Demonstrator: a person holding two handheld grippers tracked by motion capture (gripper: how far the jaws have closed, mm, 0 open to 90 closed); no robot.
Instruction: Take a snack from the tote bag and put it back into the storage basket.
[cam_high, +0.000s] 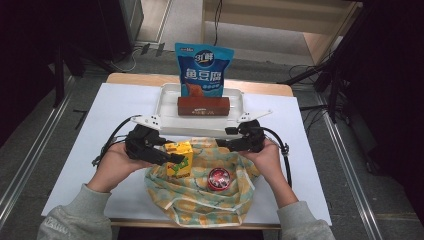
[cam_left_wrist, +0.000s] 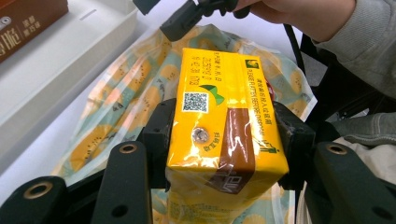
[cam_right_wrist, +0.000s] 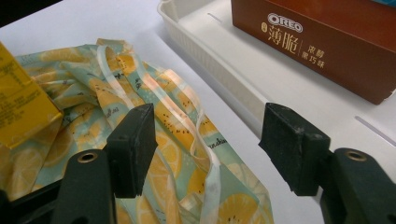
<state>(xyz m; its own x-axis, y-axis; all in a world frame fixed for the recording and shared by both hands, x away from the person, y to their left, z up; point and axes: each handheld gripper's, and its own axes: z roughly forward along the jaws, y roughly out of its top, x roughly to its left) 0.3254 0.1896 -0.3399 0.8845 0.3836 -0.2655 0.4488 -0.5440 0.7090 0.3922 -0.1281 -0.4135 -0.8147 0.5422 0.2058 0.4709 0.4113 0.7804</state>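
My left gripper (cam_left_wrist: 224, 140) is shut on a yellow drink carton (cam_left_wrist: 224, 121), its pads pressing both sides. In the high view the carton (cam_high: 180, 159) hangs over the open mouth of a lemon-print cloth bag (cam_high: 200, 202), with the left gripper (cam_high: 175, 159) at its left. A round red tin (cam_high: 219, 178) lies inside the bag. My right gripper (cam_right_wrist: 210, 140) stands open above the bag's far rim (cam_right_wrist: 173, 116); the fabric lies below its jaws and the pads do not press it. It sits at the bag's upper right edge (cam_high: 222, 144).
A white tray (cam_high: 167, 102) stands behind the bag, holding a brown Oreo box (cam_high: 203, 106) and an upright blue snack pouch (cam_high: 203, 70). The tray's near wall (cam_right_wrist: 219, 60) is close to the right jaw. White table surface (cam_high: 100, 130) extends to both sides.
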